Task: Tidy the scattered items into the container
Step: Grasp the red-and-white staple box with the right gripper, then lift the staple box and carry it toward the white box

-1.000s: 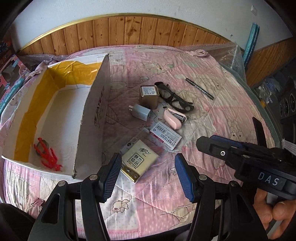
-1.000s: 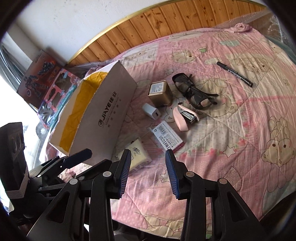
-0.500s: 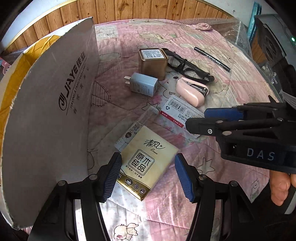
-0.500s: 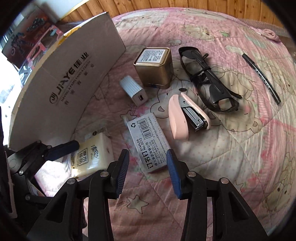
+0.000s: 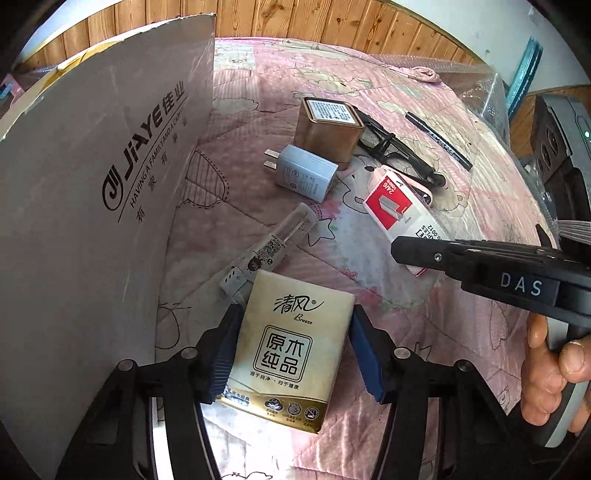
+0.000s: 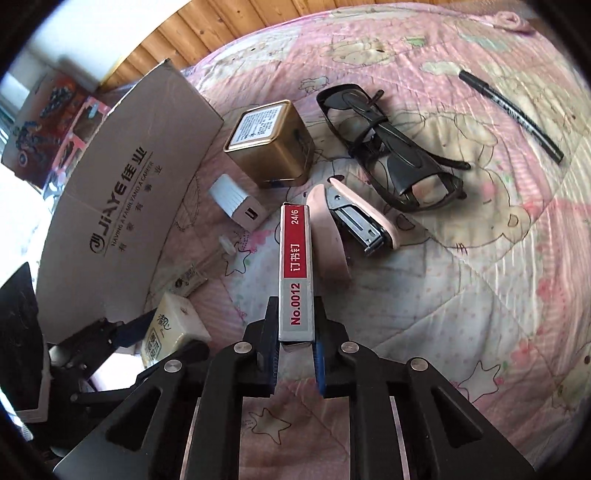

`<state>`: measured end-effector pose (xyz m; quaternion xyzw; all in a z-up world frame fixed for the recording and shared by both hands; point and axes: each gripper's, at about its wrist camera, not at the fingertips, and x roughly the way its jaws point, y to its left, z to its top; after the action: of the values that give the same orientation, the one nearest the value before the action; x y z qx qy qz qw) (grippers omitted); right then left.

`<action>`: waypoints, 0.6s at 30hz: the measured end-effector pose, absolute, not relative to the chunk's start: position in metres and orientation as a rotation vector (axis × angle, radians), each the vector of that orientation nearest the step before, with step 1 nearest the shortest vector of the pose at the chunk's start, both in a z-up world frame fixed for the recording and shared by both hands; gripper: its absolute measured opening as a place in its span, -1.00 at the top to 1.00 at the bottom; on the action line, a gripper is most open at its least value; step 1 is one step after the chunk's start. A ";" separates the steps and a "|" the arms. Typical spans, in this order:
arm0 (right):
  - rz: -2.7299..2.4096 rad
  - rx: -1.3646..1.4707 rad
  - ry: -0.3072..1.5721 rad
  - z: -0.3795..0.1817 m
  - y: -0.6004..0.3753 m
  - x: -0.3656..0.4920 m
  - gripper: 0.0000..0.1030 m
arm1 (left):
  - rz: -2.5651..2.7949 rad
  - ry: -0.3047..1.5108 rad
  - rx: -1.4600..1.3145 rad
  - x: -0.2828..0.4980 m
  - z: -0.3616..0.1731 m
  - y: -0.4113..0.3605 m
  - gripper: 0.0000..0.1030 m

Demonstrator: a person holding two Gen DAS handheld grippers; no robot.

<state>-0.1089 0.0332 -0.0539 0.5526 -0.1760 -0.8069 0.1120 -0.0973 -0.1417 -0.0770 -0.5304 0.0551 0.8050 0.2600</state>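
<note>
Cardboard box [image 5: 92,192] shows only its outer printed wall in both views; interior hidden, contents cannot be determined. Left gripper [image 5: 291,354] pads press both sides of the tissue pack [image 5: 288,354], which appears to rest on the pink quilt [image 6: 461,295] beside the box. Right gripper [image 6: 297,360] pinches the staple box [image 6: 295,273] edge-on, partly covering the pink stapler [image 6: 354,225].

Both wrist views look down closely, probably obliquely, sharing the pink quilt [image 5: 461,206] and cardboard box [image 6: 122,206].

pink cartoon quilt [image 6: 480,295] over bed; wood-panelled wall [image 5: 332,22] behind; toy boxes [image 6: 44,110] beside.
</note>
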 end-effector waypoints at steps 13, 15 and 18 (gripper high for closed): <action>-2.397 1.579 -0.534 -0.043 0.031 -0.095 0.70 | 2.191 0.037 -1.475 -0.089 -0.066 -0.153 -0.07; -2.396 1.584 -0.537 -0.043 0.034 -0.095 0.70 | 2.197 0.043 -1.475 -0.089 -0.064 -0.151 -0.07; -2.403 1.583 -0.541 -0.039 0.035 -0.089 0.70 | 2.207 0.052 -1.478 -0.086 -0.059 -0.150 -0.07</action>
<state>-0.0886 0.0347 -0.0390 0.5375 -0.1836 -0.8160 0.1069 -0.0861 -0.1498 -0.0588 -0.5399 0.0189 0.8065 0.2401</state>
